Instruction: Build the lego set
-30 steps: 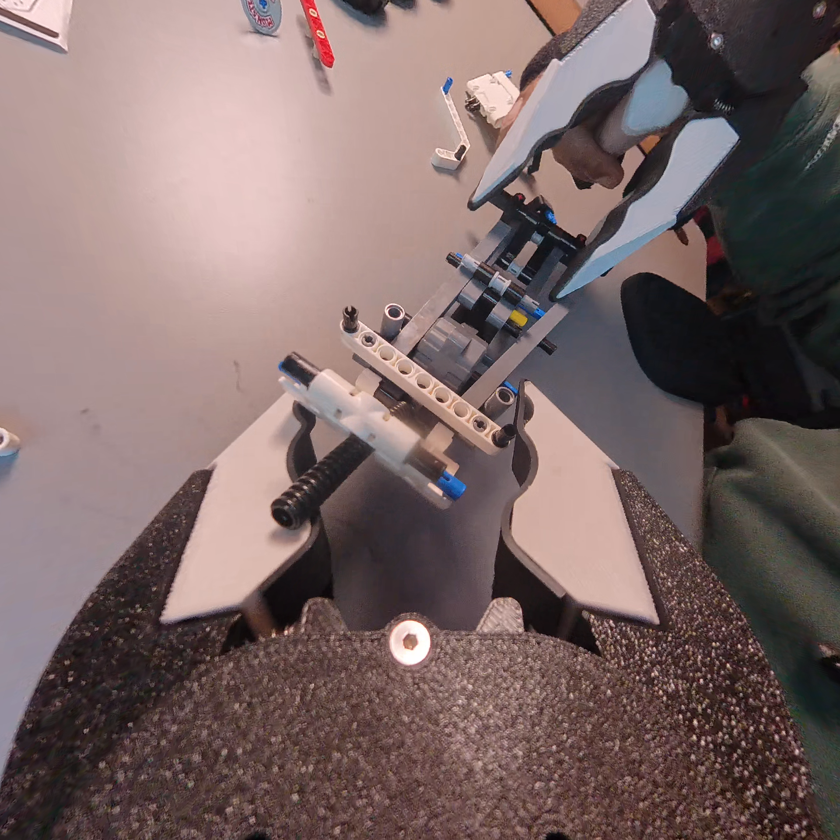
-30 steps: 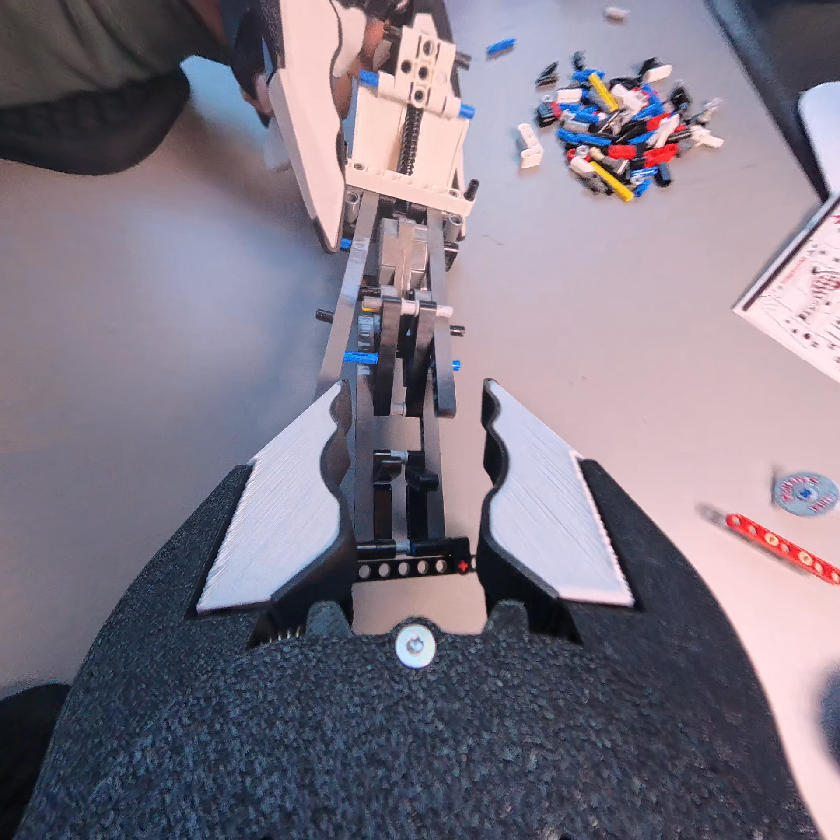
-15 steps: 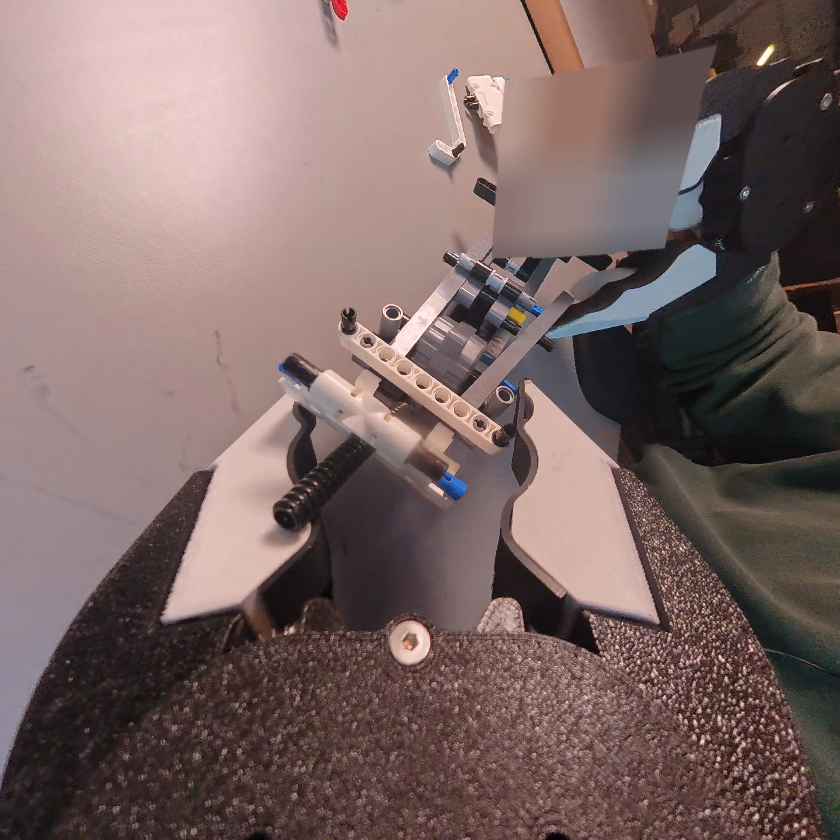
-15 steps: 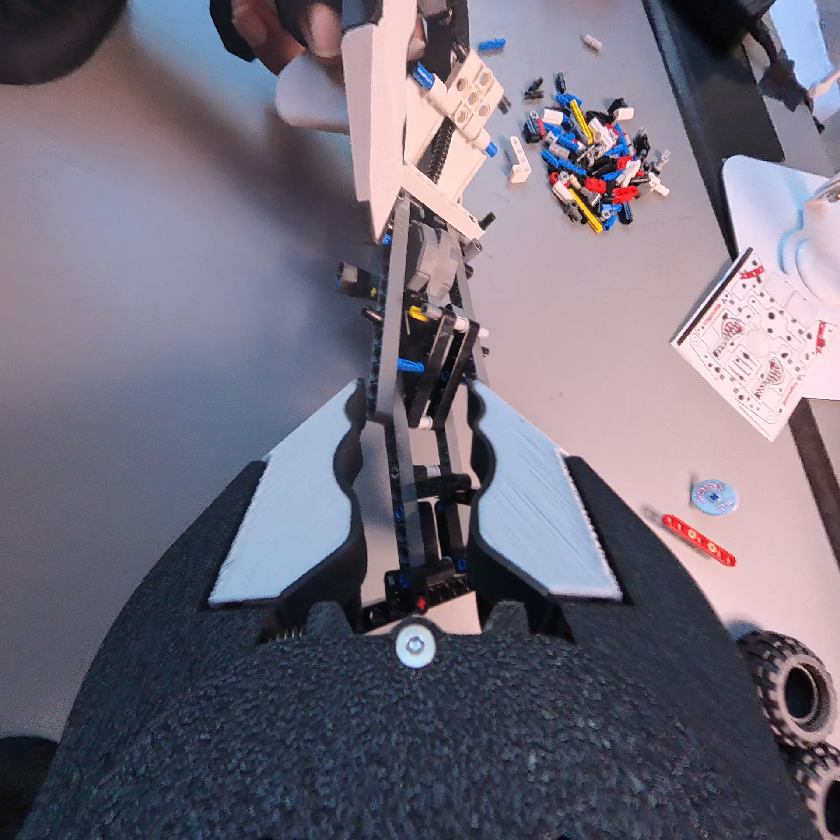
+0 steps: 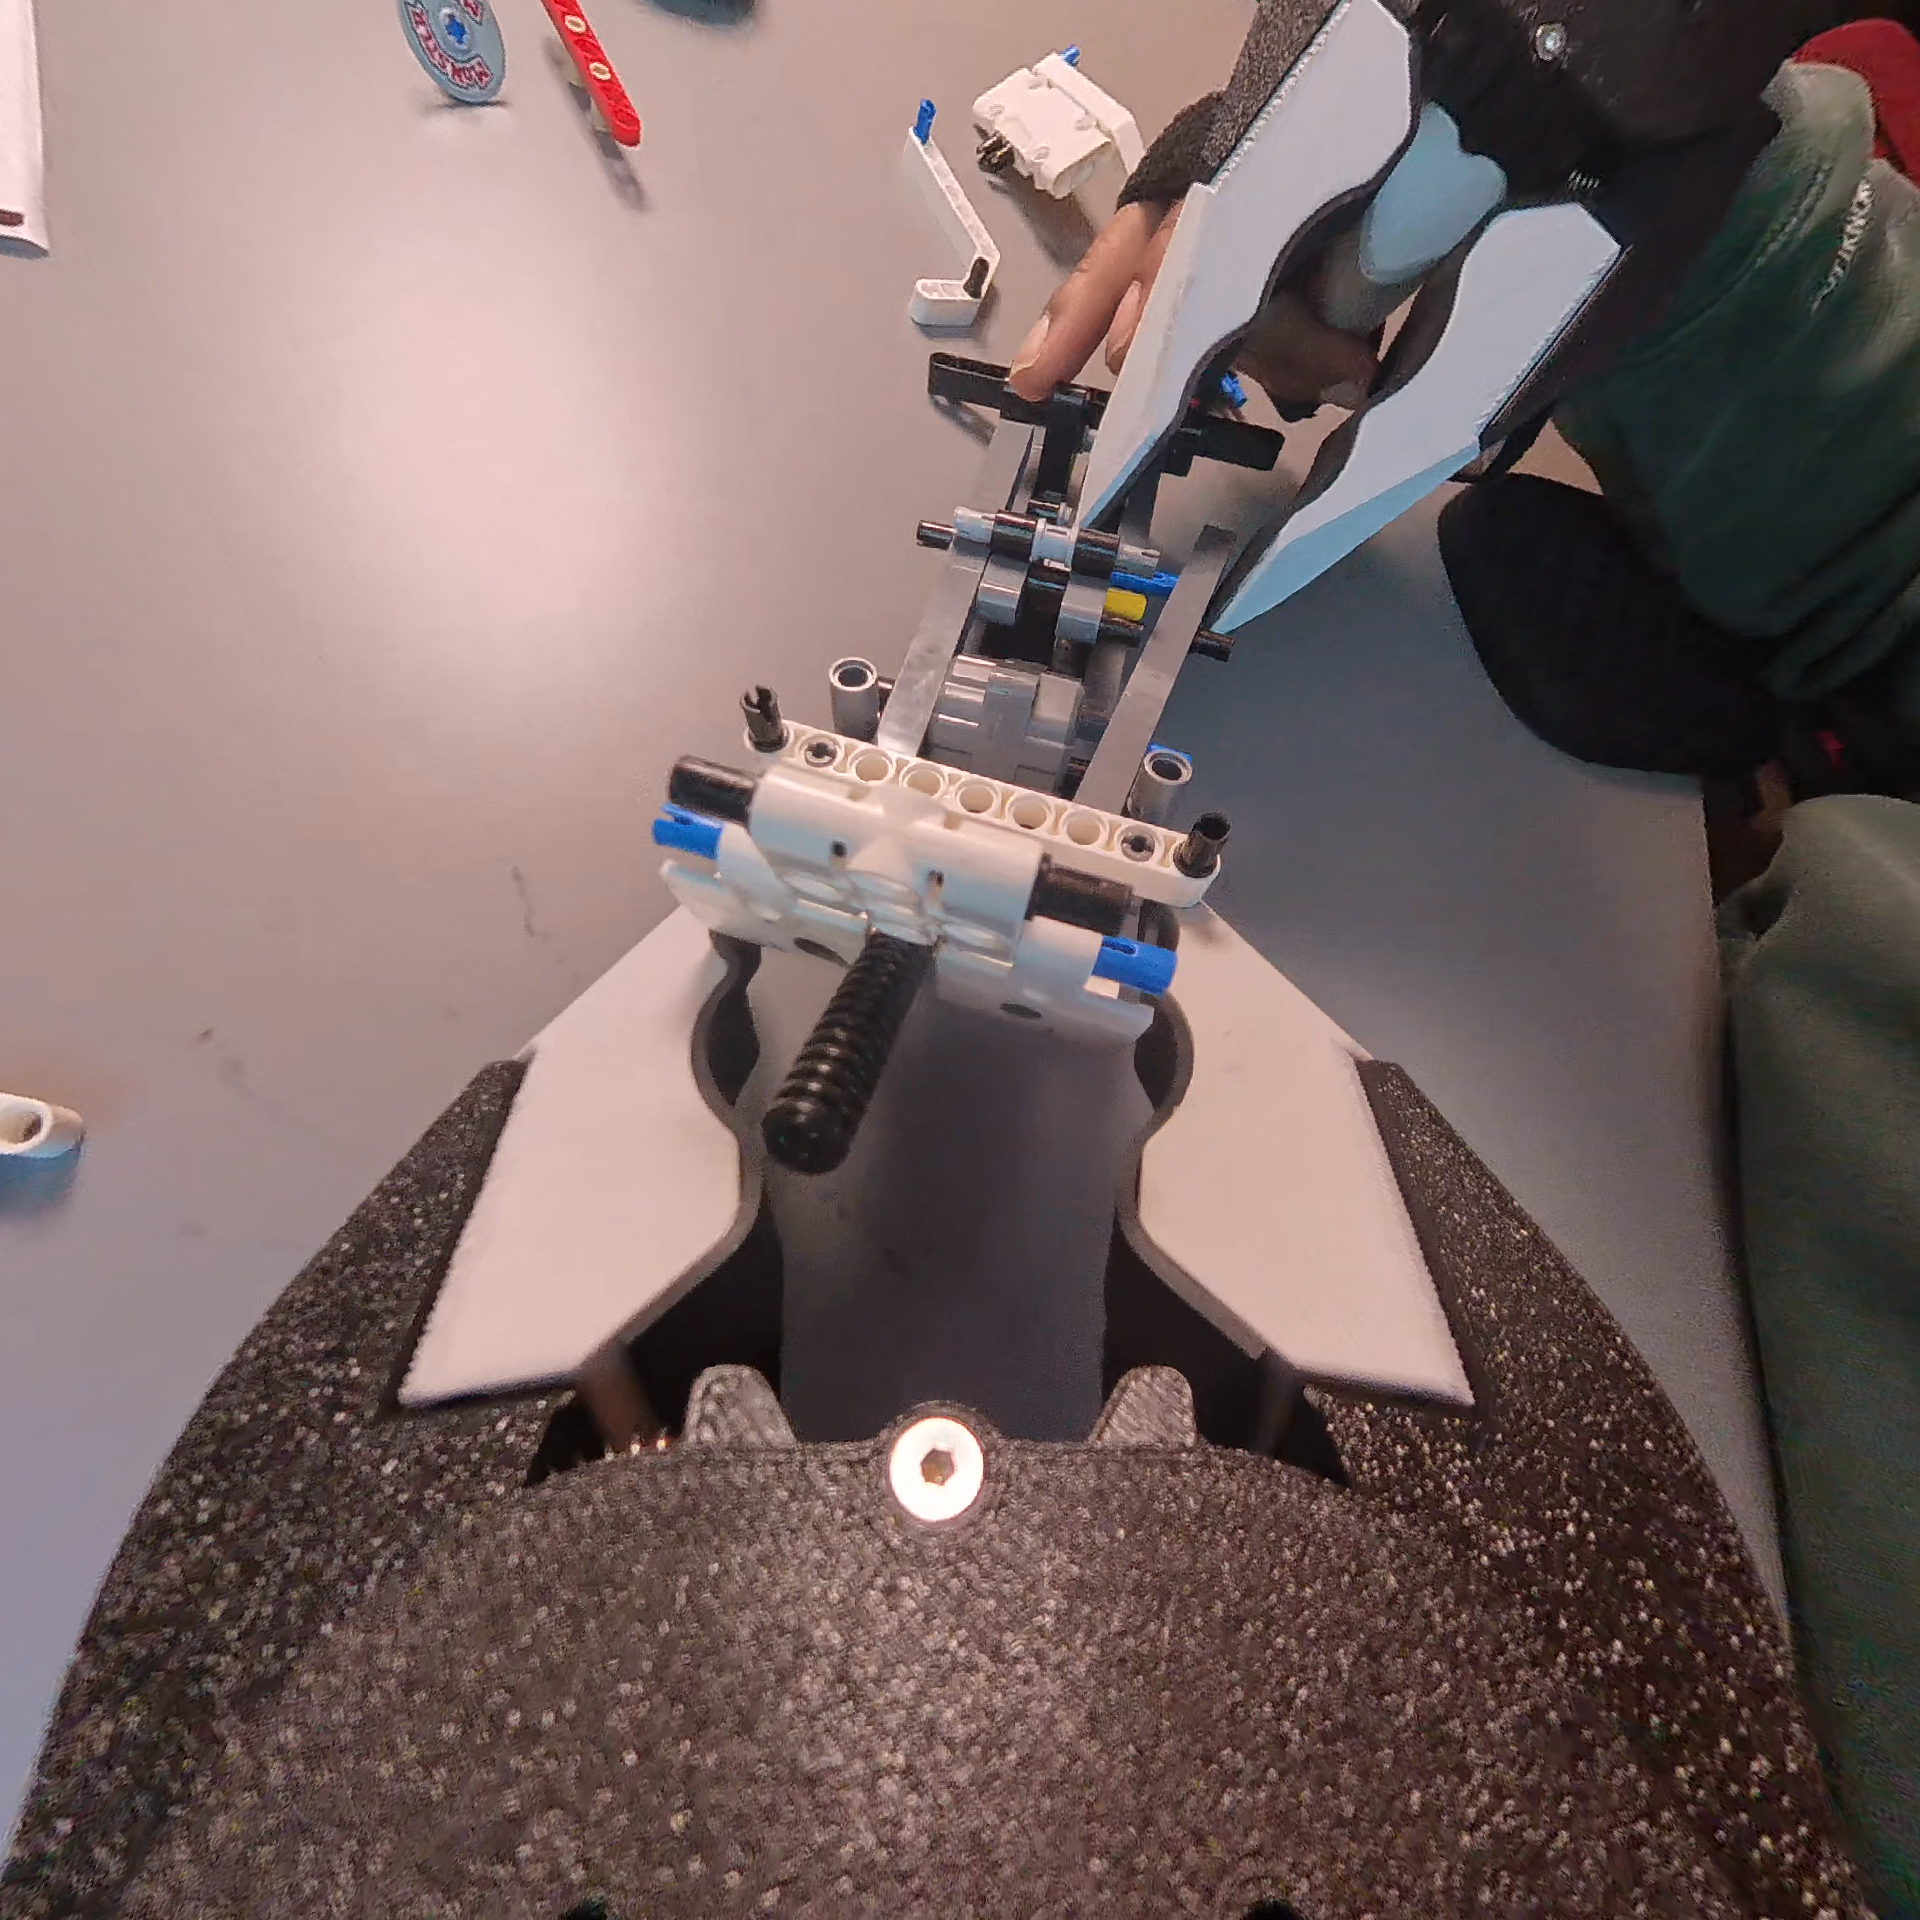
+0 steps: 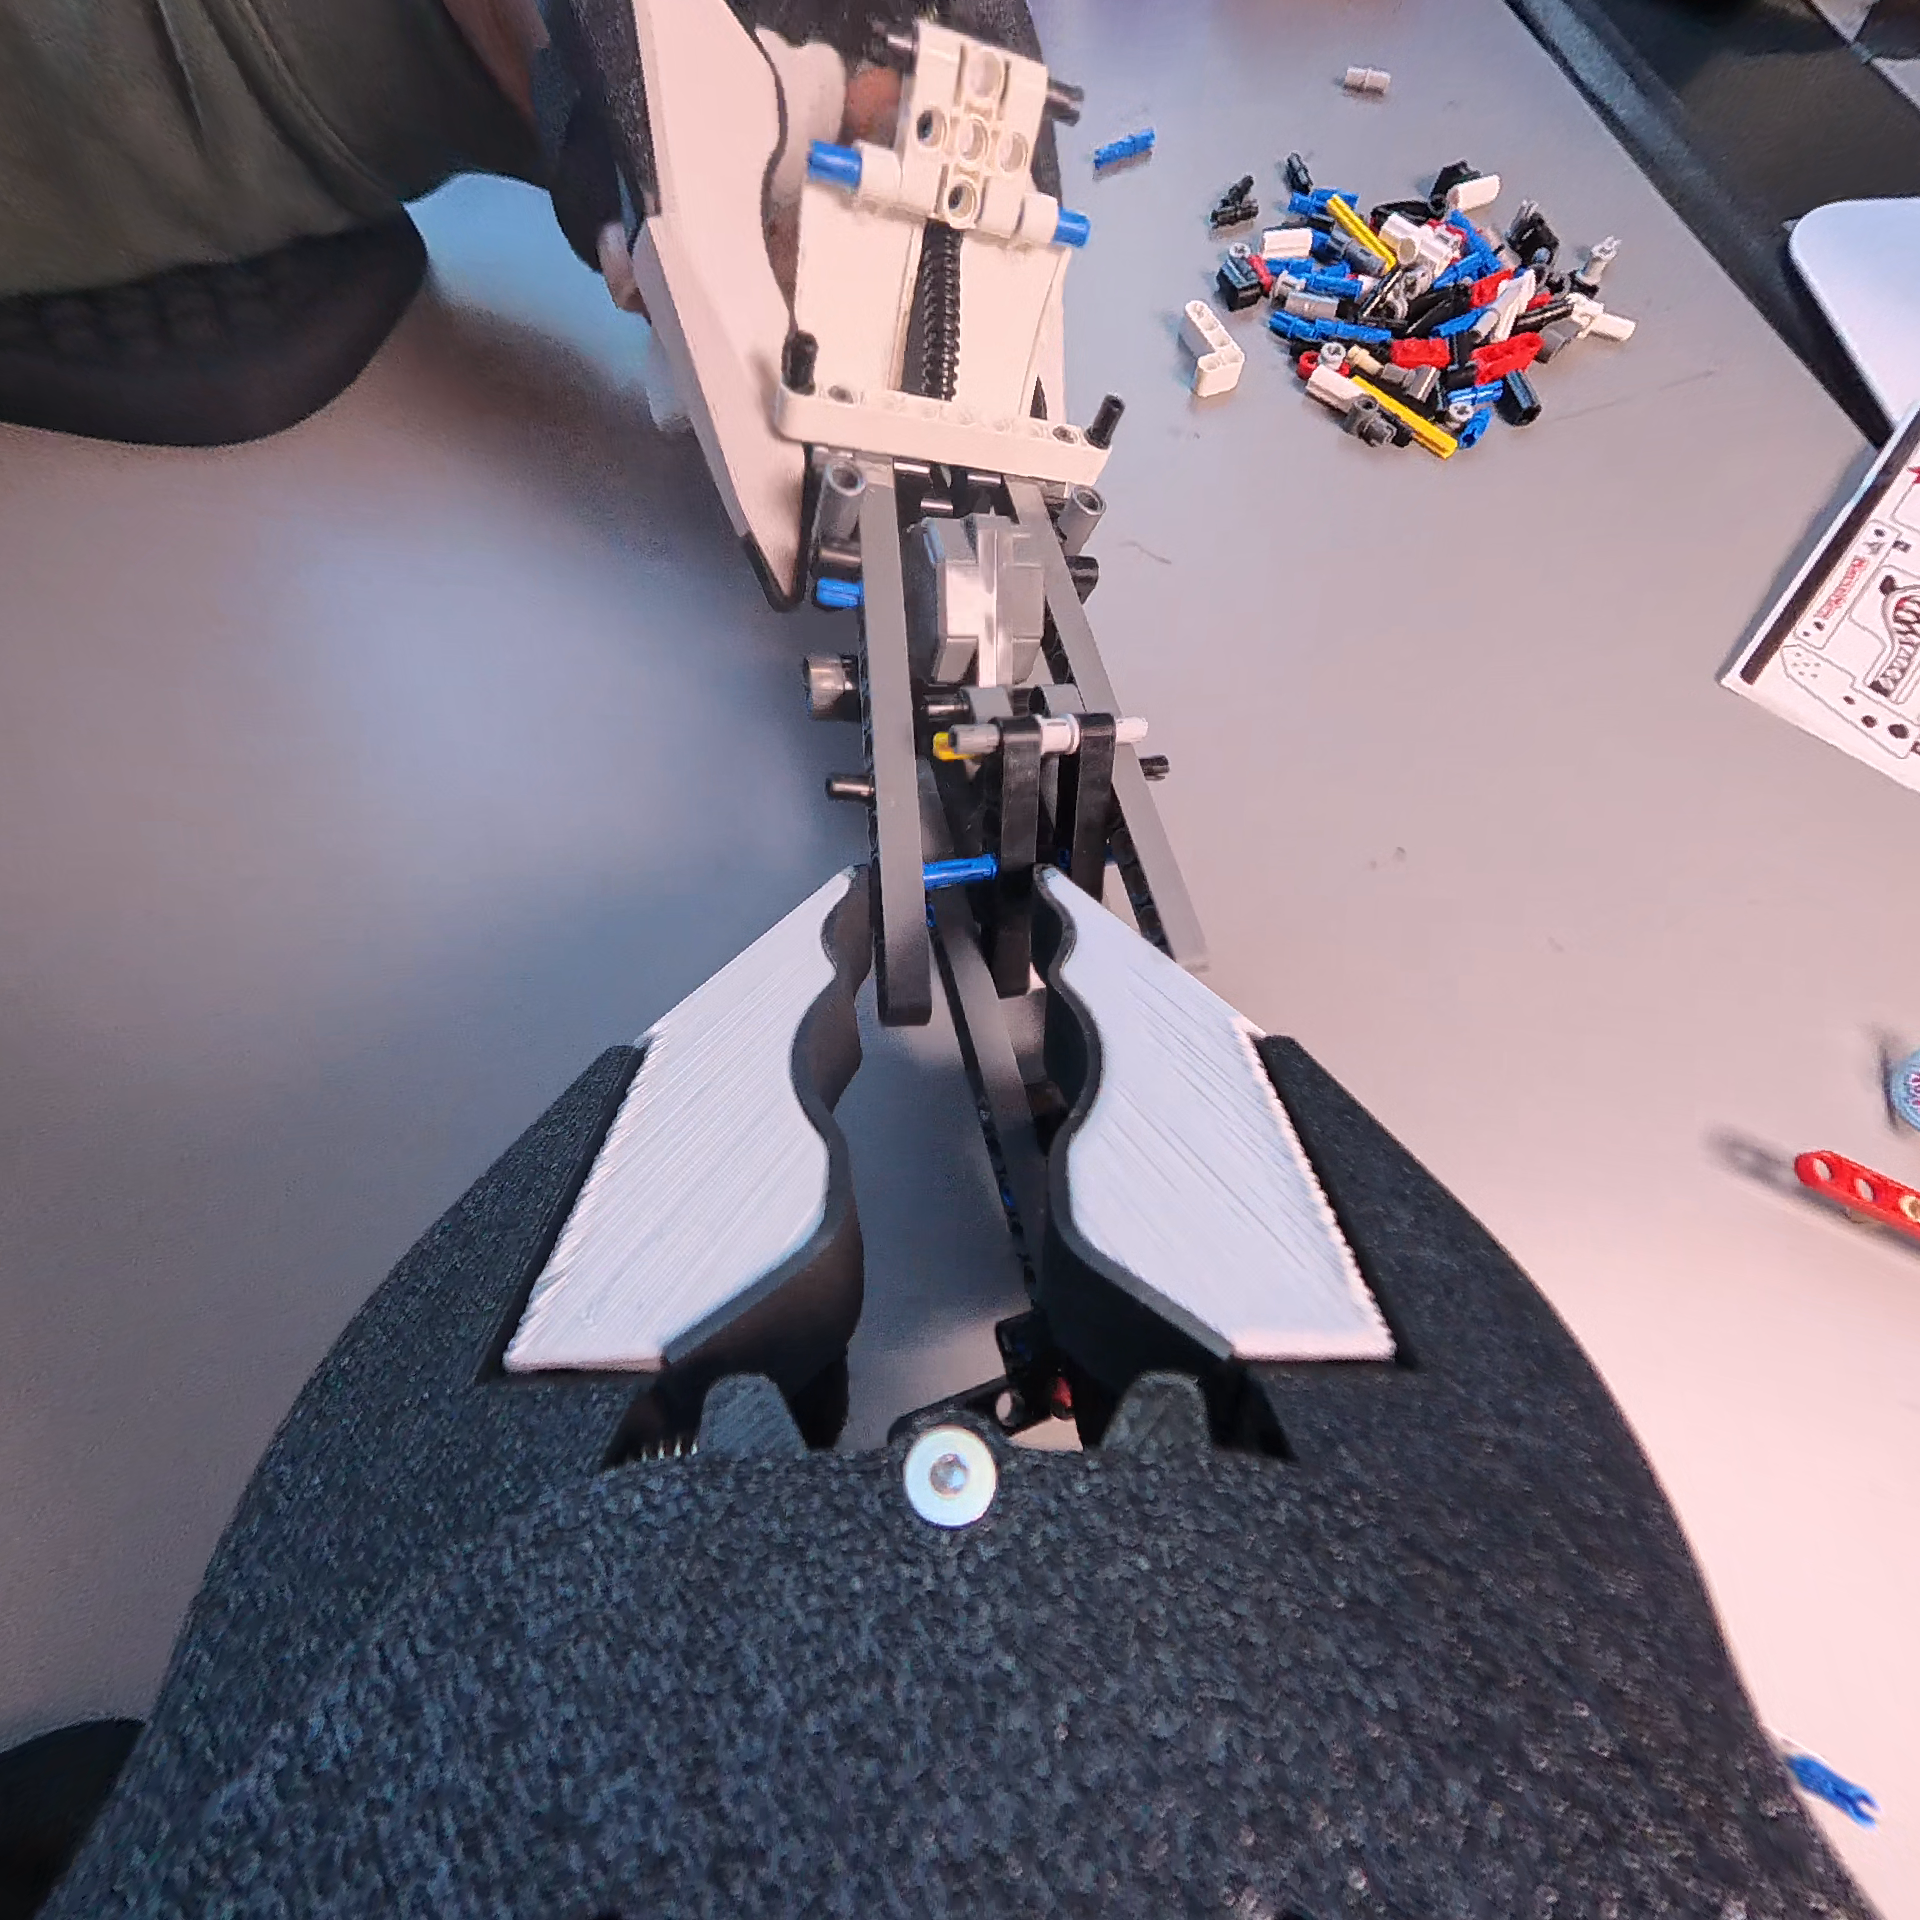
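Here, the grey table (image 5: 312, 520) spread beneath both tools and carried everything else. The long Lego chassis (image 6: 977, 623) spanned the gap between the two grippers, its grey side beams running lengthwise. The left gripper (image 5: 940, 997) had its jaws set wide around the white end of the chassis, the white block sitting at the fingertips; whether the pads actually pressed on it could not be told. A black ribbed shaft (image 5: 842, 1049) stuck out of that white block back toward the left tool's body, between its fingers. The right gripper (image 6: 951, 904) had its jaws drawn close about the black, narrow end of the chassis, which ran back between them to the tool's base, so it was clamped on the frame. In the left wrist view a bare fingertip (image 5: 1049, 348) rested on the black cross beam just beside the right tool's fingers. Ahead and to the right of the right gripper lay a heap of loose pieces (image 6: 1403, 312), with a printed sheet (image 6: 1839, 655) farther right. A red holed beam (image 5: 592, 73) and a round blue-grey disc (image 5: 452, 47) lay far ahead and left of the left gripper, a white angled beam (image 5: 951, 218) nearer the chassis.
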Tool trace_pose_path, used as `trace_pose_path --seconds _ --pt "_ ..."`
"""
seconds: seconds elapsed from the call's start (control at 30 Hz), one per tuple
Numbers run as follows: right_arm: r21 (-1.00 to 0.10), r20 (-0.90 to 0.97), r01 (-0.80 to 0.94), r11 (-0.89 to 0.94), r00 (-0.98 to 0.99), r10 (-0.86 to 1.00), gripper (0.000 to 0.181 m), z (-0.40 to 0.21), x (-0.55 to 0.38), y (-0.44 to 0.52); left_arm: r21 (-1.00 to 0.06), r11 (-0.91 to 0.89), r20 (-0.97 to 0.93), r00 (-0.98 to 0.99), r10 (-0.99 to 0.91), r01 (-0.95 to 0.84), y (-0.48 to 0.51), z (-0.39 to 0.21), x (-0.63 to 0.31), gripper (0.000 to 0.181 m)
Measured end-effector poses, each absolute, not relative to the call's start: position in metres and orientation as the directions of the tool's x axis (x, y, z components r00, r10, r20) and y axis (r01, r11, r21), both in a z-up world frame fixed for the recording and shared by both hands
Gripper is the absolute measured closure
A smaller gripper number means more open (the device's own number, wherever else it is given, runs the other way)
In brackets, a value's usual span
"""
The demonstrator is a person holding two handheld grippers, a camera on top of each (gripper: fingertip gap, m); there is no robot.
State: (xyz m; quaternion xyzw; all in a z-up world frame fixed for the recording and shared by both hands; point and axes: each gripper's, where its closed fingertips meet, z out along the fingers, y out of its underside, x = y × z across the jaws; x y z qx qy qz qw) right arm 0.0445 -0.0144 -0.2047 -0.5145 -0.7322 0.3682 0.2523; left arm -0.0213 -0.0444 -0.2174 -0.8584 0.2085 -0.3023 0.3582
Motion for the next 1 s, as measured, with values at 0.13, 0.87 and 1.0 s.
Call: trace_pose_path --seconds 0.13,0.87,1.0 --pt "-0.796 0.017 0.563 0.225 -0.350 0.937 0.132 -0.194 0.052 -0.010 -0.759 -0.616 0.303 0.721 -0.623 -0.213 -0.045 -0.219 -0.019 0.110" --pt "-0.619 0.180 0.567 0.544 -0.572 0.801 0.113 -0.228 0.038 -0.021 -0.782 -0.486 0.126 0.665 -0.736 -0.390 -0.057 -0.224 -0.018 0.113" --pt "-0.635 0.213 0.533 0.560 -0.576 0.789 0.114 -0.227 0.038 -0.021 -0.783 -0.486 0.130 0.661 -0.739 -0.389 -0.058 -0.224 -0.017 0.113"
